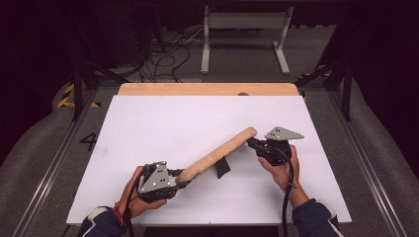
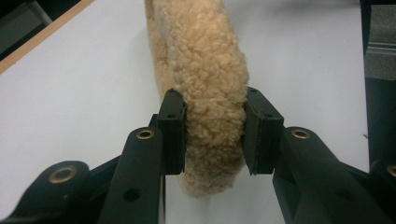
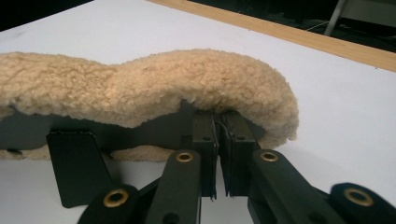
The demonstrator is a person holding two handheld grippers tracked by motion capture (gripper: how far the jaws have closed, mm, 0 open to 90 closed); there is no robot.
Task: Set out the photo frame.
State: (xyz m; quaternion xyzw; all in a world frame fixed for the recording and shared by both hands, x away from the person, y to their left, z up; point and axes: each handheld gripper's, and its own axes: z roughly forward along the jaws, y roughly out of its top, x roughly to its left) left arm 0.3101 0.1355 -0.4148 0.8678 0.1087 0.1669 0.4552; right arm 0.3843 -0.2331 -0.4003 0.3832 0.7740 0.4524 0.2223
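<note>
We hold a long, tan fleece pad [image 1: 217,153] between two handheld grippers above the white bench [image 1: 148,128], the pad stretched on a diagonal from near left to far right in the high view. Our left gripper [image 1: 184,181] has its jaws pressed on the pad's near end, one pad on each side of the woolly thickness; in the left gripper view the fleece [image 2: 205,93] bulges between the two black jaws and its rounded tip hangs just below them. Our right gripper [image 1: 252,143] meets the pad's far end, and in the right gripper view its jaws stand almost together, pinching a thin dark edge on the underside of the fleece [image 3: 154,88], which arches over them. A black strap [image 1: 222,167] hangs from the middle of the pad toward the bench; in the right gripper view it shows as a flat dark tab [image 3: 77,163] below the fleece. The pad's left end sits lower than its right, and it casts a shadow on the bench beneath it. A strip of bare wood [image 1: 207,89] runs along the bench's far edge. Beyond it, on the floor, stand a white frame [image 1: 244,34] and a tangle of cables [image 1: 165,57].
</note>
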